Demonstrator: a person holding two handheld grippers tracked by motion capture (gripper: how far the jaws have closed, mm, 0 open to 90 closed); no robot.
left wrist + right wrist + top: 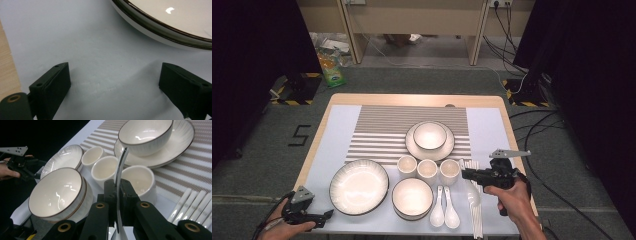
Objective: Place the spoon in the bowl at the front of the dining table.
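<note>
R gripper (pixel 117 195) is clamped edge-on onto white spoon (pixel 120 170); slip risked toward cups (pixel 428 170) at 9 o'clock; L gripper (pixel 113 82) is held wide, empty.

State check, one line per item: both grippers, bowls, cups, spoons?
right gripper: shut on white spoon, held off the table
left gripper: open, nothing between jaws
large plate: flat, empty
front bowl: upright, empty
back bowl: upright on a plate, empty
three cups: upright, empty
two spoons: lying bowl-up
</note>
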